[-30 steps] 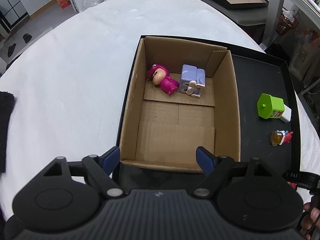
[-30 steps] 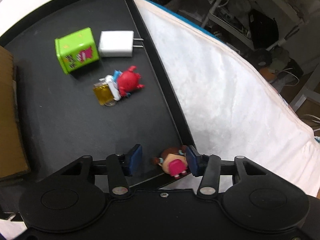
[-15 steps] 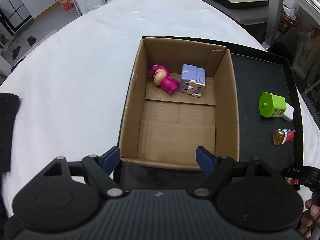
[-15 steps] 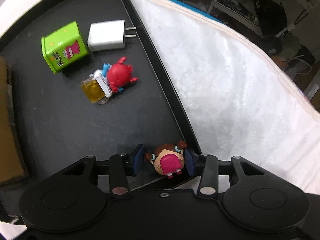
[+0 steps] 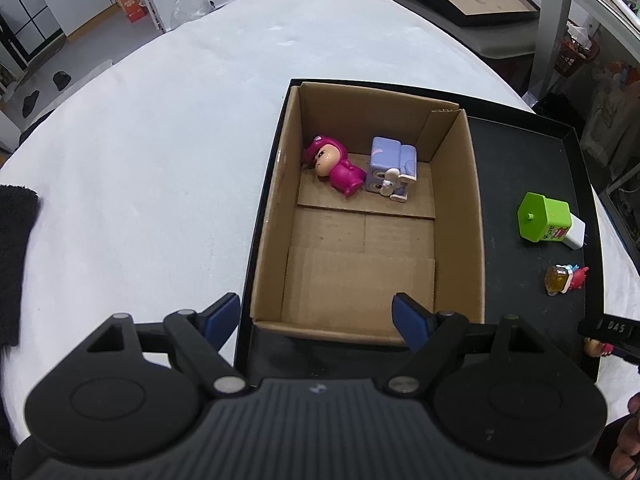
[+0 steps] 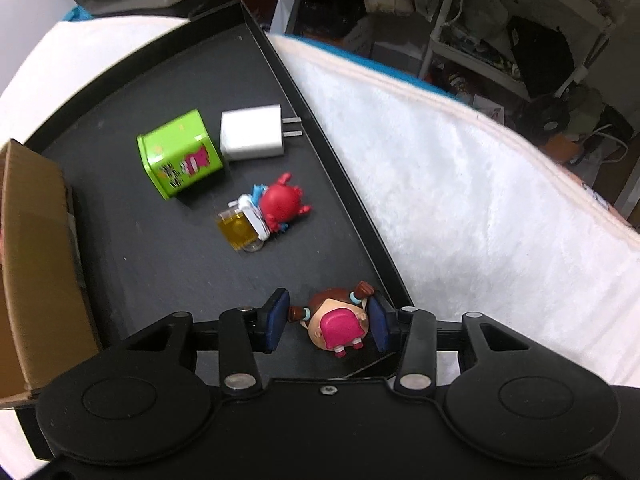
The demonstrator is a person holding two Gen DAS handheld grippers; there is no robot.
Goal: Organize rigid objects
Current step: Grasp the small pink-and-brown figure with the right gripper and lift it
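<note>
A brown-haired doll in a pink dress [image 6: 334, 322] sits between the fingers of my right gripper [image 6: 329, 322], which is shut on it above the near right corner of the black tray [image 6: 160, 260]. On the tray lie a green tin [image 6: 178, 158], a white charger [image 6: 252, 134] and a red crab figure with a yellow mug [image 6: 264, 216]. My left gripper [image 5: 316, 320] is open and empty at the near edge of the cardboard box [image 5: 476, 216]. The box holds a magenta figure [image 5: 334, 166] and a lilac cube toy [image 5: 390, 168].
The tray rests on a white fluffy cloth [image 5: 152, 168]. A dark cloth [image 5: 12, 256] lies at the far left. Shelves and clutter [image 6: 500, 40] stand beyond the table's right side. The green tin [image 5: 544, 218] and crab figure [image 5: 564, 280] also show in the left wrist view.
My right gripper has closed on the doll and lifted and tilted, so more of the tray and room shows. The left gripper has barely moved.
</note>
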